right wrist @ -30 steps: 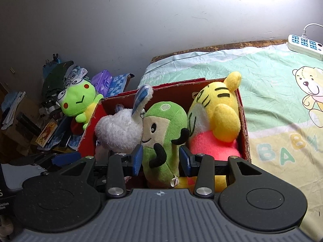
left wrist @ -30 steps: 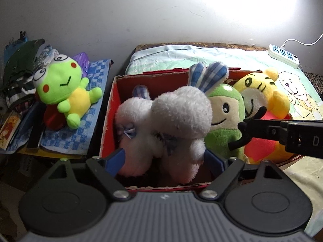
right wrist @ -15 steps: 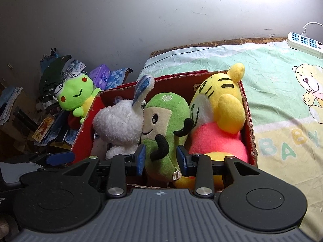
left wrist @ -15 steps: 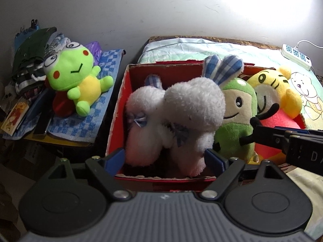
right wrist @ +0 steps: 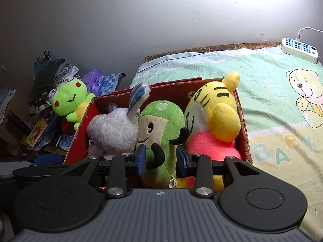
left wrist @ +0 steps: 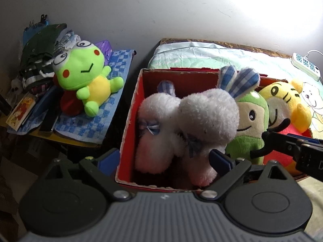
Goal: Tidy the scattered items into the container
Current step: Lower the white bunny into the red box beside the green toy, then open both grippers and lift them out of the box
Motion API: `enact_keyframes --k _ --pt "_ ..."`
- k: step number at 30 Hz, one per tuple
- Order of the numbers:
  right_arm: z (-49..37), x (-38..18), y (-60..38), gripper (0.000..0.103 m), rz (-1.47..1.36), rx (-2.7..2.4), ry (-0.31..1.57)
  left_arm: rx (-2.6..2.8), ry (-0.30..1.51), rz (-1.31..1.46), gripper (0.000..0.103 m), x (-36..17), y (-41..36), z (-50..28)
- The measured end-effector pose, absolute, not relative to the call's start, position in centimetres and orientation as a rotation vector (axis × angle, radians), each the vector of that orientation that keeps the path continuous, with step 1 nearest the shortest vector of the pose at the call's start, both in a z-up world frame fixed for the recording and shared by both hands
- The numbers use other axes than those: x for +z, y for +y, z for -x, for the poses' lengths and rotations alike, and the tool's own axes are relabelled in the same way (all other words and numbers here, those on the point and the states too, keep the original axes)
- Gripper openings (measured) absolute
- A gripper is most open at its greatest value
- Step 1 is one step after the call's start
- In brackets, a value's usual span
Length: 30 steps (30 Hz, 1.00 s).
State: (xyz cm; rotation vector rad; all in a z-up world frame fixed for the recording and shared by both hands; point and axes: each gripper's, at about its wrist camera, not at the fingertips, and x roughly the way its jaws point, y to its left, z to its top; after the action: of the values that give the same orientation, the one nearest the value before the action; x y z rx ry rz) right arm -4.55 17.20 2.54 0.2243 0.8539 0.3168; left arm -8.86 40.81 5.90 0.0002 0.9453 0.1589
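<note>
A red cardboard box (left wrist: 131, 117) (right wrist: 78, 141) on the bed holds a white plush rabbit with blue checked ears (left wrist: 206, 121) (right wrist: 113, 131), a green plush (left wrist: 250, 121) (right wrist: 161, 133) and a yellow tiger plush (left wrist: 286, 100) (right wrist: 214, 113). My left gripper (left wrist: 163, 161) is open wide, its fingers straddling the box's left wall and the rabbit. My right gripper (right wrist: 160, 158) is shut on the green plush's lower body, holding it upright in the box. A green frog plush (left wrist: 84, 78) (right wrist: 68, 100) lies outside the box on a blue checked cloth.
A side table (left wrist: 66, 139) left of the bed carries the checked cloth (left wrist: 84, 125), folded clothes (left wrist: 40, 52) and a booklet (left wrist: 20, 111). A white power strip (right wrist: 298, 47) lies at the bed's far right. The bedsheet (right wrist: 278, 121) spreads right of the box.
Both grippers have drawn back and shifted slightly, so the box appears farther right in the left wrist view. The right gripper has stayed closed on the green plush, lowering it in the box.
</note>
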Motion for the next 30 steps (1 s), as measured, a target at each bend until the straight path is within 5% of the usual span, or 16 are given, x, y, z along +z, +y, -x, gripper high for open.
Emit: enact_keyframes --k 13,15,20,24,30 --pt "4.3 3.3 17.2 0.038 -0.214 0.244 0.846 0.213 0.912 -0.041 0.099 6.9 40.6 8.3" --pt "4.1 3.5 17.3 0.041 -0.204 0.225 0.865 0.225 0.906 -0.039 0.099 7.3 40.7 8.1" --pt "3.8 4.5 17.6 0.07 -0.173 0.187 0.862 0.263 0.878 -0.044 0.1 8.3 40.6 7.5" --pt "3.5 4.9 16.9 0.075 -0.218 0.197 0.847 0.266 0.889 -0.047 0.1 8.3 40.5 7.3" --pt "3.2 4.6 16.1 0.07 -0.253 0.218 0.865 0.265 0.94 0.015 0.1 7.4 40.9 7.4"
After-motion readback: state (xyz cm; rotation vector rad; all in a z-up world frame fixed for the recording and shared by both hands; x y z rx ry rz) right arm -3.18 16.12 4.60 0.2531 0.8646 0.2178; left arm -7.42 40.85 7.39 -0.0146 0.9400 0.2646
